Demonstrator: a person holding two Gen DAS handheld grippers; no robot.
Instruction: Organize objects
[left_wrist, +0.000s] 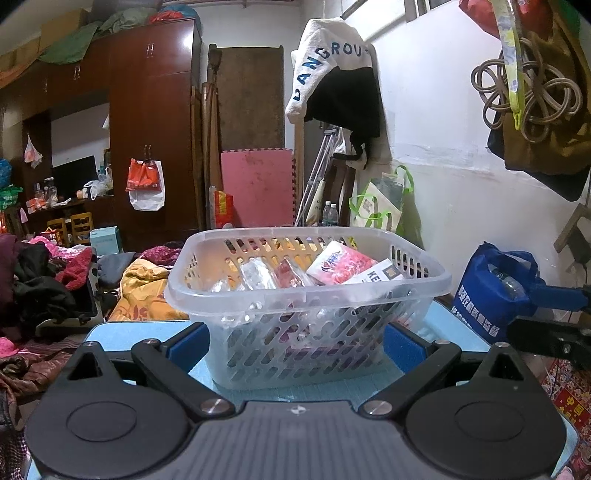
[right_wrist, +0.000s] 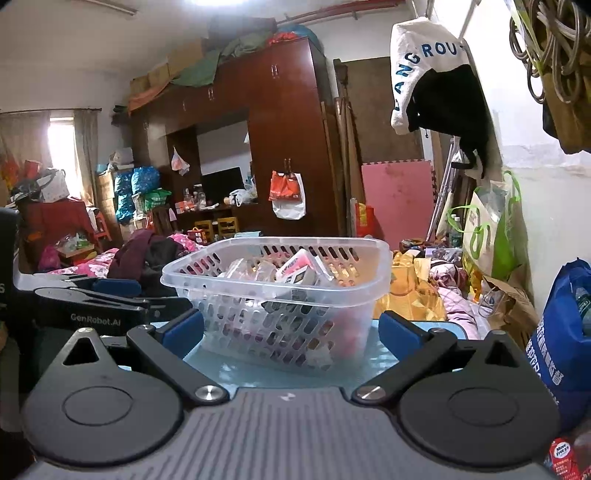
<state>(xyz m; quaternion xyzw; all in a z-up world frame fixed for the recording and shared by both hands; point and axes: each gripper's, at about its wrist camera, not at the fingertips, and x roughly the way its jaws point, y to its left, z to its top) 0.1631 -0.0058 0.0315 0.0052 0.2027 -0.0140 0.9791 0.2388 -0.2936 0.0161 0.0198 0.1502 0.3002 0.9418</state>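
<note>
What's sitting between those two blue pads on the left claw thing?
In the left wrist view, the open left gripper has the clear plastic basket between its blue pads, standing on the light blue table.

A clear perforated basket (left_wrist: 306, 295) stands at the centre of the frame on a light blue table (left_wrist: 110, 332). Inside it lie a pink tissue pack (left_wrist: 341, 263), a white box (left_wrist: 384, 275) and clear-wrapped packets (left_wrist: 258, 275). The left gripper (left_wrist: 295, 345) fills the lower frame, its blue-padded fingers (left_wrist: 188, 345) spread wide beside the basket's near wall. A blue bag (left_wrist: 495, 288) sits at mid right.
</note>
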